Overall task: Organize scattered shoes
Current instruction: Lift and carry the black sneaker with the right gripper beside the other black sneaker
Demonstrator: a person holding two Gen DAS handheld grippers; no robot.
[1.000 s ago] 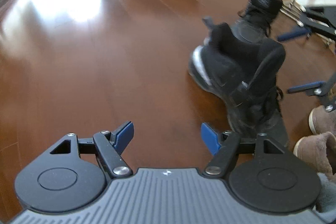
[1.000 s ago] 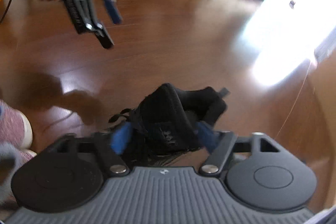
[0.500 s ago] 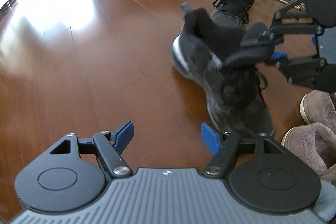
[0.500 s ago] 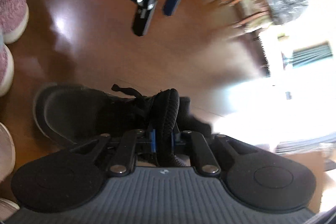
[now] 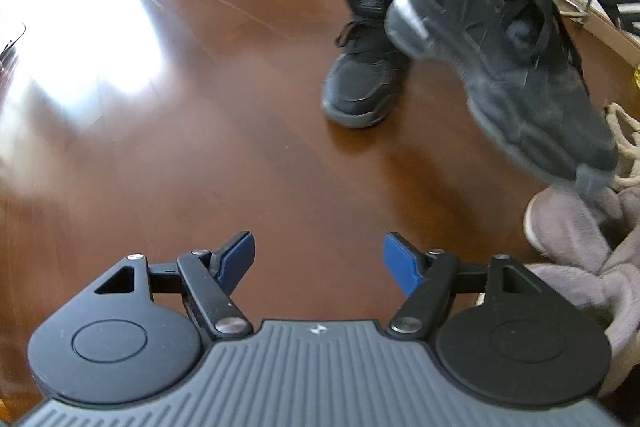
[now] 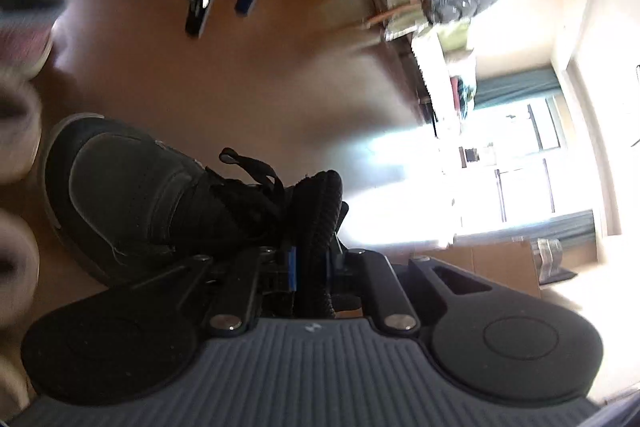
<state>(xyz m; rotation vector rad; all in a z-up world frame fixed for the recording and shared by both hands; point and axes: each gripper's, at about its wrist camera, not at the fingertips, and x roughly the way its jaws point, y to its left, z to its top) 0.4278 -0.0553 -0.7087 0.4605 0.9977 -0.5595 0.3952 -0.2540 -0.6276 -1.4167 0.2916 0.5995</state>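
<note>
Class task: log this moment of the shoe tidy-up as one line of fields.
right tongs: shut on black sneaker's collar, lifted | left tongs: open, empty | second black sneaker: on wooden floor

Glossy brown wood floor; matt black suede-like sneaker with cloth laces; fuzzy grey plush slippers; matt black plastic left gripper.

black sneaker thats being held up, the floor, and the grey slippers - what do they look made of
Black sneaker: looks like matte suede or nubuck, soft dusty nap, woven laces, padded knit collar pinched in the right gripper.
Floor: glossy reddish-brown wood or laminate; plank seams and window glare show.
Grey slippers: fuzzy plush fabric, apparently fleece, with a pale sole edge.
</note>
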